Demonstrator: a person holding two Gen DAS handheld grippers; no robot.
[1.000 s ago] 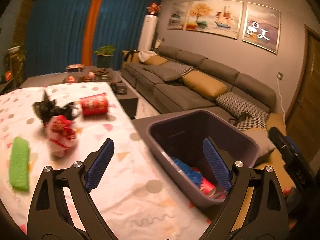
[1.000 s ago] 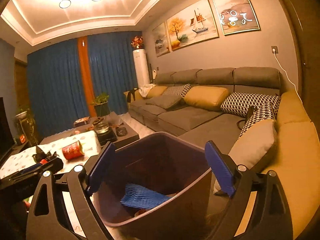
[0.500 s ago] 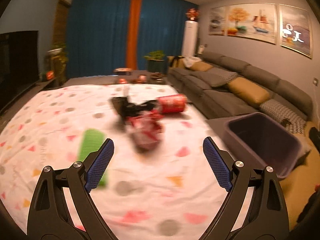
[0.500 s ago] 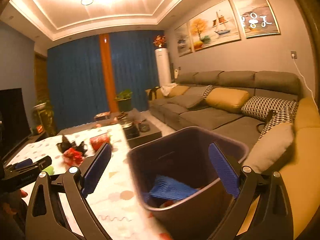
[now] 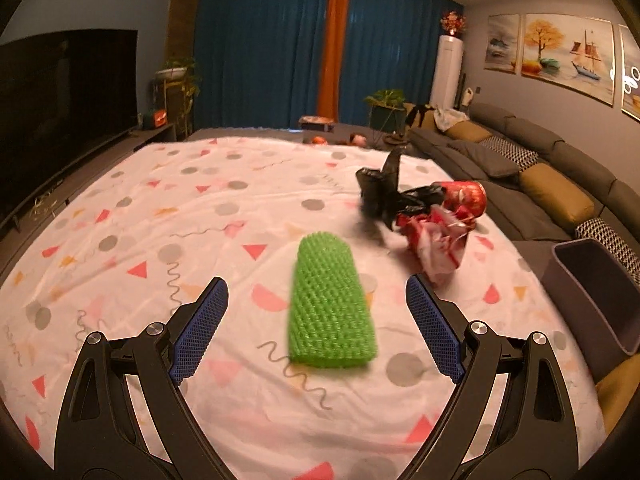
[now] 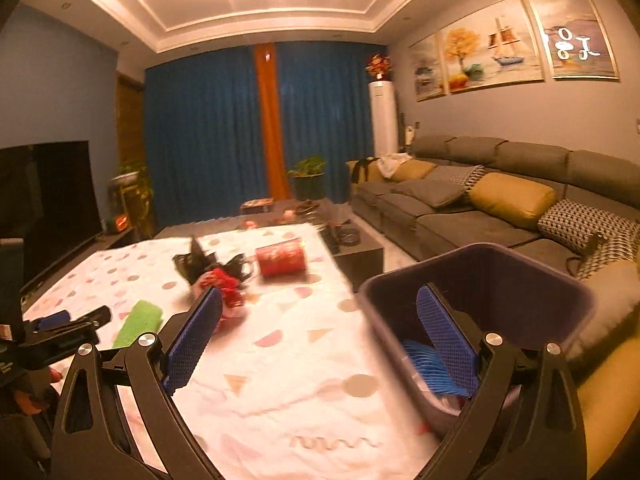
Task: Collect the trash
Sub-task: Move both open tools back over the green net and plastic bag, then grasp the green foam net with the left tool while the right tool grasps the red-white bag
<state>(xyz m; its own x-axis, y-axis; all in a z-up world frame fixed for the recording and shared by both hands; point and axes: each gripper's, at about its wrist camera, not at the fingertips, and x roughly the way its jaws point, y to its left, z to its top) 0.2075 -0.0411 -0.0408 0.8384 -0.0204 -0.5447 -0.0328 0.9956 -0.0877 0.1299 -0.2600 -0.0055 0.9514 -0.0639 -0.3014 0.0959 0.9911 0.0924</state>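
Swung from bin [image 6: 480, 280], left tongs [image 5: 316, 328] now frame green foam net [image 5: 330, 300].

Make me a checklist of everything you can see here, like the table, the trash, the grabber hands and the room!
Surface: table under a white cloth with coloured shapes.
Job's things: green foam net lying flat near the left gripper; black bag, red-and-white wrapper and red can bunched together farther back; bin at the table's right edge, blue foam net inside.
Clutter: small items on the dark low table beyond, too blurred to name.
Grippers: left gripper open, empty; right gripper open, empty.
Cables: nothing seen.
Surroundings: sofa, blue curtains, TV, paintings.
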